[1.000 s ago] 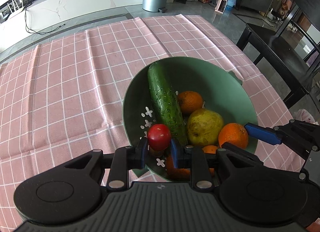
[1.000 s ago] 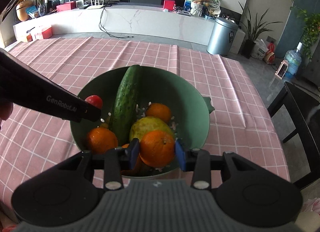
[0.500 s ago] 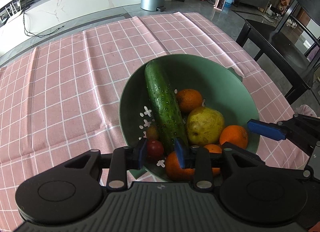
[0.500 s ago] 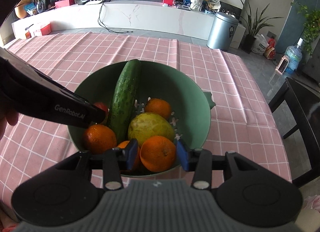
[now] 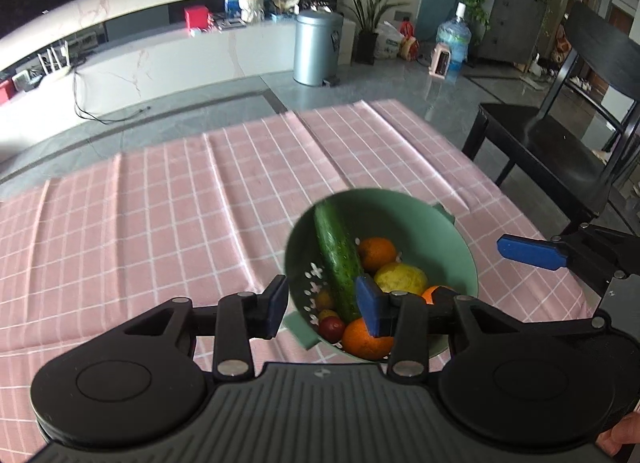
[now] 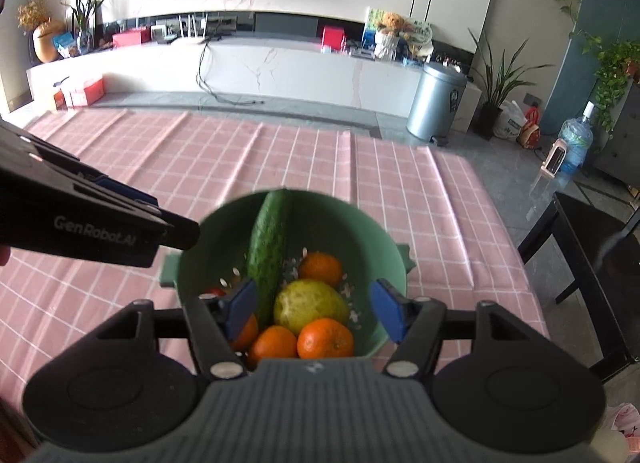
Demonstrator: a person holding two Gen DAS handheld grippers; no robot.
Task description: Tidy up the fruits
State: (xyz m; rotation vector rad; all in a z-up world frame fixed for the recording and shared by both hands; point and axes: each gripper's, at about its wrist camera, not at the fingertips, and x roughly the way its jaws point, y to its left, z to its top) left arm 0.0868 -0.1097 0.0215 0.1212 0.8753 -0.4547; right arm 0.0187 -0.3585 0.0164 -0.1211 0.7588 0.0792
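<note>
1. Looking along the left gripper [image 5: 322, 309] from the left wrist view, its pads stand apart and hold nothing. The green bowl [image 5: 460, 239] sits just ahead and slightly right, on the pink checked cloth [image 5: 160, 223].
2. Inside the bowl a cucumber [image 5: 336, 259] leans against the far-left wall, its long axis running away from the claw. A pear [image 5: 400, 278] lies beside it, an orange [image 5: 376, 253] behind, another orange [image 5: 366, 339] at the near rim with a small tomato [image 5: 331, 328] next to it. The right gripper's blue pad [image 5: 528, 253] hovers past the bowl's right rim.
3. From the right wrist view, the right gripper [image 6: 314, 307] is likewise spread wide and empty, straddling the bowl [image 6: 384, 247] from above.
4. Two oranges [image 6: 325, 338] lie nearest this claw, the pear [image 6: 310, 301] just behind them, the cucumber [image 6: 268, 243] slanting leftward. Any further pick looks better suited to the right hand, which is centred over the fruit.
5. All fruit appears gathered; none is visible on the cloth.
</note>
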